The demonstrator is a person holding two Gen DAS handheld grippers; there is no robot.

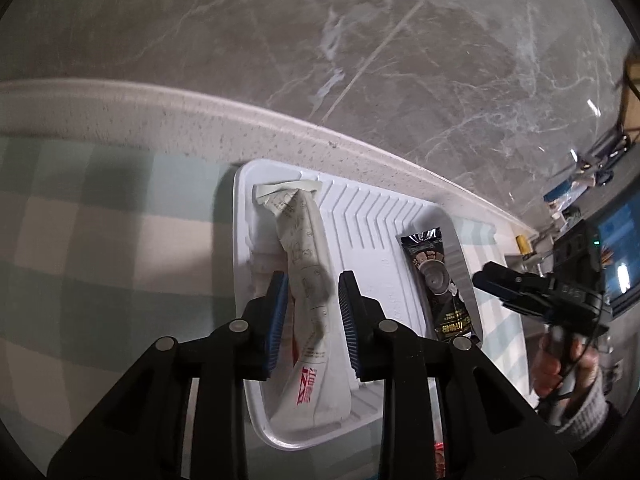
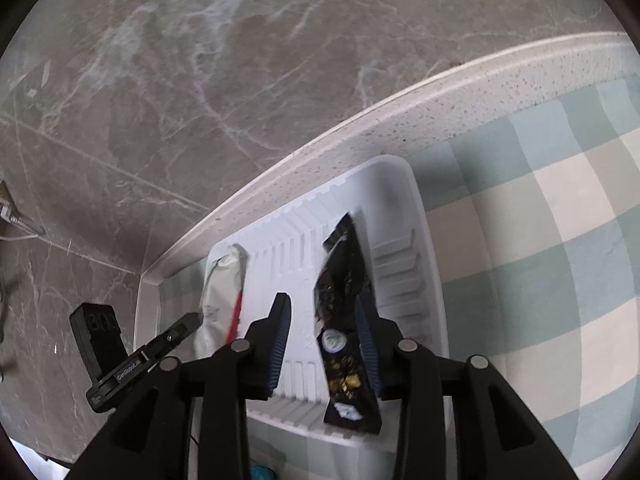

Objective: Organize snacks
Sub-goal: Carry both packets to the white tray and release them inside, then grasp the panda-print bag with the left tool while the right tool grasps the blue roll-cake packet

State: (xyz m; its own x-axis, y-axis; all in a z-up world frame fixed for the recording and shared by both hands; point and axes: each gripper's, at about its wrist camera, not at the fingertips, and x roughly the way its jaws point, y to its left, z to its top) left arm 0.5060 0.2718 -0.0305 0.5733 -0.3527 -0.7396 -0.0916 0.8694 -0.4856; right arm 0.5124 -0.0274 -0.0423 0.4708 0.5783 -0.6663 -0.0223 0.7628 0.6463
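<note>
Both snack packets lie in the white ribbed tray [image 1: 404, 216]. The left gripper [image 1: 313, 322] straddles the white packet [image 1: 308, 280], fingers spread. Only the right wrist view shows the right gripper [image 2: 324, 340] wide around the black packet [image 2: 344, 320].

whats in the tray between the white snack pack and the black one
Nothing: between the white snack pack and the black snack pack lies only bare ribbed floor of the white tray. The left wrist view shows it best.
</note>
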